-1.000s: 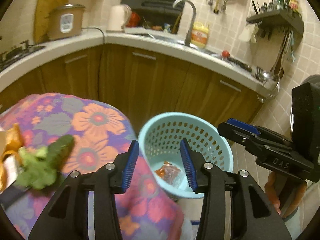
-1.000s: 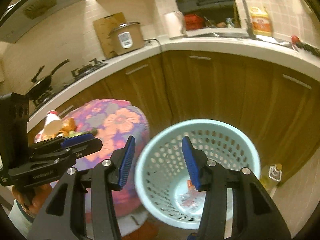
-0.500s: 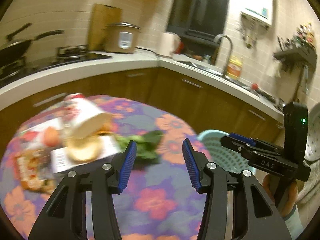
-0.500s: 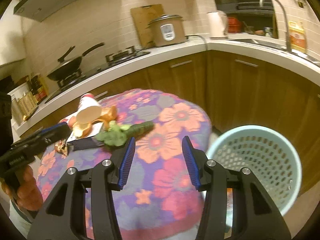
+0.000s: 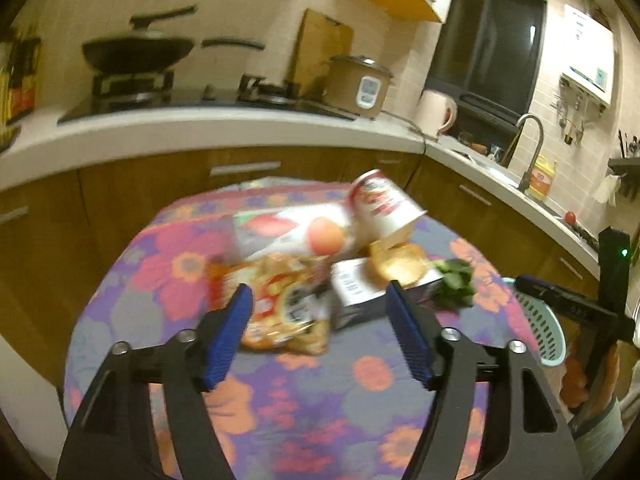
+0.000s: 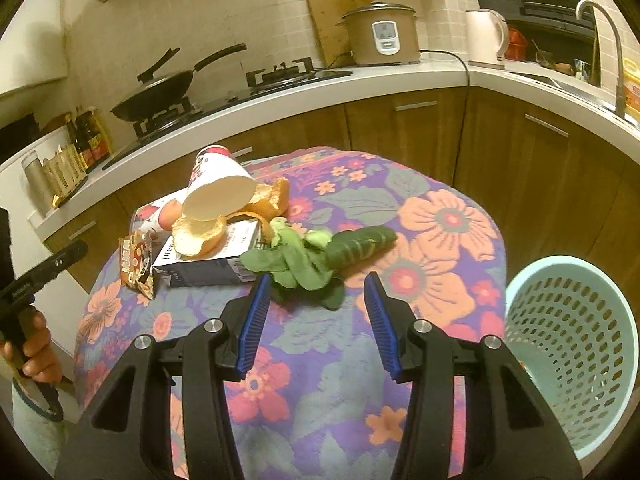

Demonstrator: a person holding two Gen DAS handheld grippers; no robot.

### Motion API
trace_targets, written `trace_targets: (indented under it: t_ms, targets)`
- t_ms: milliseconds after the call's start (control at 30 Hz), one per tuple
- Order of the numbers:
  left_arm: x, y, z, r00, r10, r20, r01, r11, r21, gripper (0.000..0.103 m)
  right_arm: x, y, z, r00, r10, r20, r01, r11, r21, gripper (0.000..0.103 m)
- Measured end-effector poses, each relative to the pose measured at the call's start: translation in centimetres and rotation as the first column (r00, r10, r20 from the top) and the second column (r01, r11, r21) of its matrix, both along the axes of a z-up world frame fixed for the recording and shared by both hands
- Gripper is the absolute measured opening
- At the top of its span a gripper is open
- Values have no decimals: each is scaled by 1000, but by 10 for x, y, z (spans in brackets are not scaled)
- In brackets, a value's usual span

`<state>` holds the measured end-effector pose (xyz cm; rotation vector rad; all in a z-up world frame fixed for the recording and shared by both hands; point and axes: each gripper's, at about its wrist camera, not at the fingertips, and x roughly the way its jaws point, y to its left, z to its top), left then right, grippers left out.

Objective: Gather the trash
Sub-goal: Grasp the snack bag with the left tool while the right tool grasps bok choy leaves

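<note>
Trash lies in a pile on a round table with a floral cloth point(image 6: 420, 248): a tipped paper cup point(image 6: 218, 190), orange peel point(image 6: 200, 236), a dark carton point(image 6: 208, 258), a snack bag point(image 5: 280, 308) and green vegetable leaves point(image 6: 316, 258). My left gripper point(image 5: 320, 336) is open and empty, just short of the snack bag and carton point(image 5: 360, 292). My right gripper point(image 6: 316, 316) is open and empty, just short of the leaves. A light blue perforated basket point(image 6: 572, 352) stands beside the table on the right.
A kitchen counter point(image 6: 360, 84) curves behind the table with a wok point(image 6: 156, 96), a rice cooker point(image 6: 382, 36), a kettle point(image 6: 484, 40) and a sink tap point(image 6: 600, 20). Wooden cabinets point(image 6: 520, 160) run below it.
Both grippers swung away from the basket to face the trash pile on the table. The left gripper's jaws opened wider. Both stay empty.
</note>
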<state>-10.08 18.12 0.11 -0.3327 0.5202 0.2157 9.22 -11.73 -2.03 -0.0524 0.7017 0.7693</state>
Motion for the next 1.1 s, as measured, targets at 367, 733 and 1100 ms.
trace_targets:
  t_ms: [367, 733, 1100]
  targets:
    - [38, 64, -43, 989, -18, -150, -2, 991, -132, 69, 1, 28, -4, 999, 28, 15, -27, 998, -54, 45]
    - [66, 59, -60, 966, -123, -228, 82, 980, -179, 37, 18, 58, -13, 996, 81, 22, -78, 991, -112, 45]
    - [51, 48, -54, 976, -114, -186, 87, 985, -150, 9, 20, 100, -41, 994, 107, 14, -99, 956, -276, 33]
